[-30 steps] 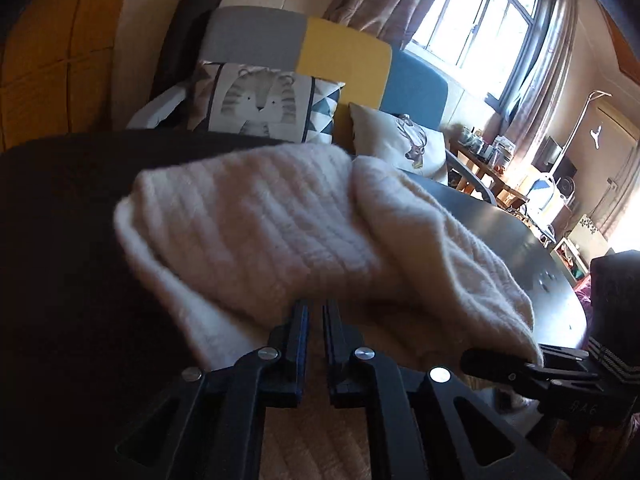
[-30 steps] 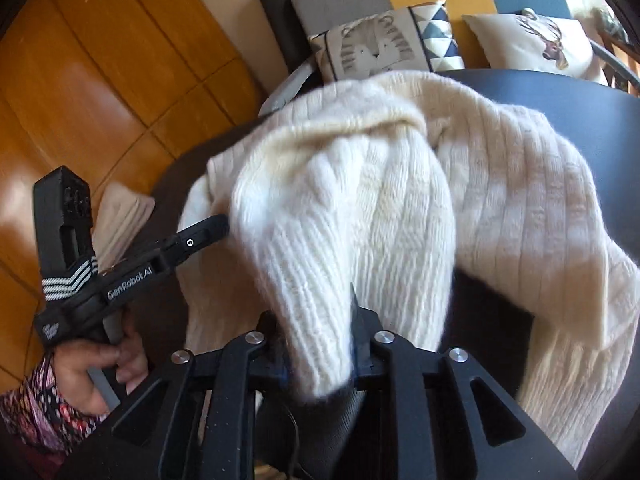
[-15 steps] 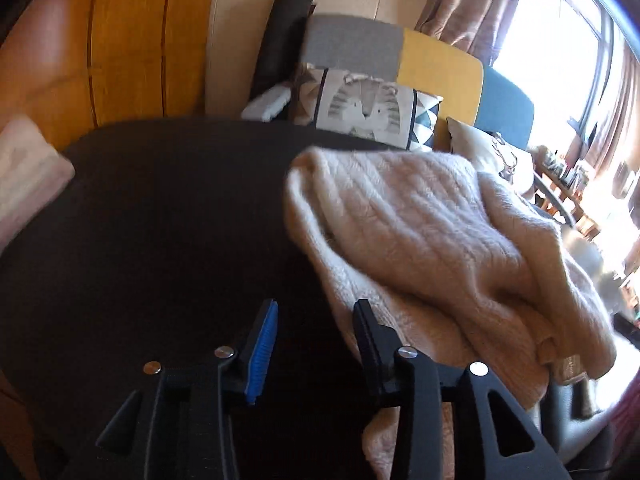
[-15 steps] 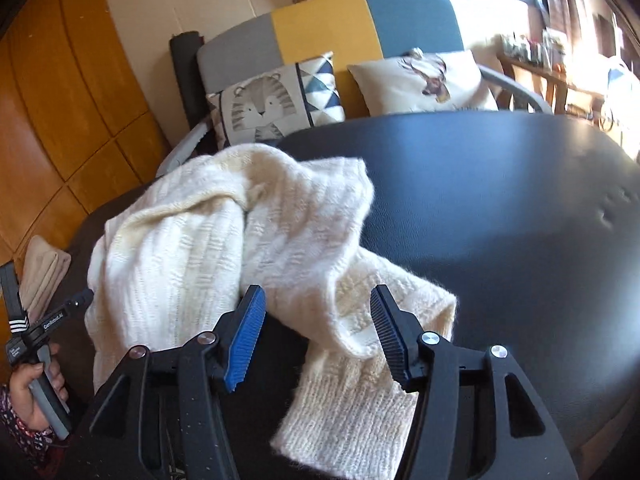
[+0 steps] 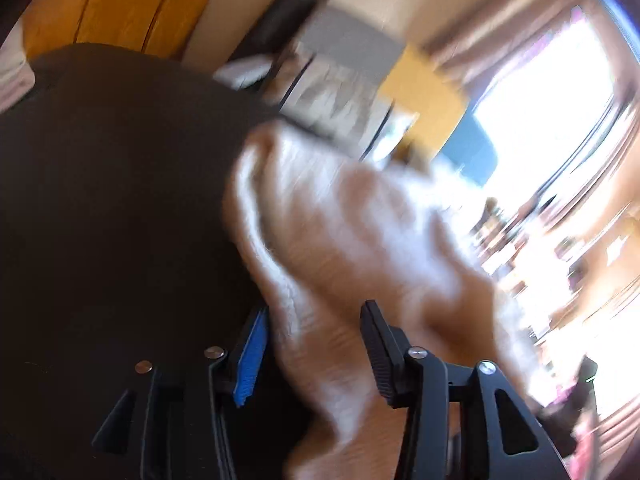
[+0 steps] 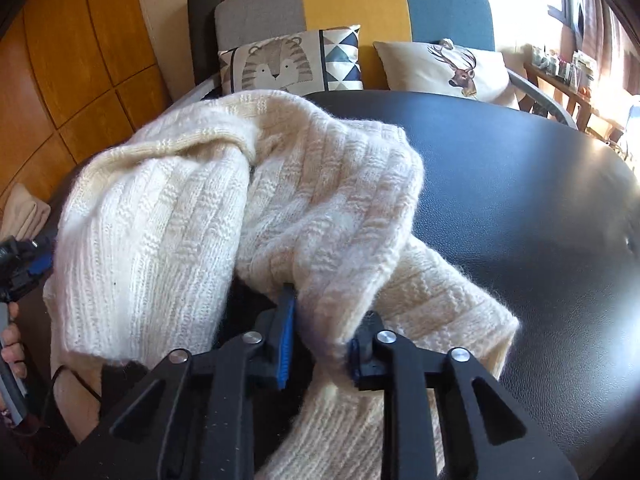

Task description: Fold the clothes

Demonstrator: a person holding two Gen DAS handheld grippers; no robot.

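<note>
**A:** Where is the garment?

**B:** A cream, rib-knit sweater (image 6: 224,216) lies bunched in a heap on a black table (image 6: 532,208). Taking the sweater as the landmark: one sleeve or edge trails from it toward the camera and hangs over the table's near rim. Beyond the sweater, a sofa (image 6: 352,0) in grey, yellow and blue panels carries a tiger-print cushion (image 6: 280,64) and a deer-print cushion (image 6: 452,68). To the sweater's left is a wall of orange wooden panels (image 6: 80,52).

**A:** What is the right gripper doing?

**B:** The right gripper (image 6: 326,332) sits at the sweater's near edge. Its two black fingers, lined with blue pads, stand partly apart, with a fold of knit lying between them. The fabric touches both pads, but I cannot tell whether it is firmly pinched.

**A:** And the left one?

**B:** The left wrist view is heavily motion-blurred. The left gripper (image 5: 316,344) has its fingers spread wide, and the sweater (image 5: 344,240) runs between them without being squeezed. In the right wrist view, that same left gripper (image 6: 28,260) shows at the sweater's left edge, with fingers of the person's hand (image 6: 10,348) just below it. A folded pale cloth (image 6: 22,212) lies left of the sweater, near the wall.
</note>
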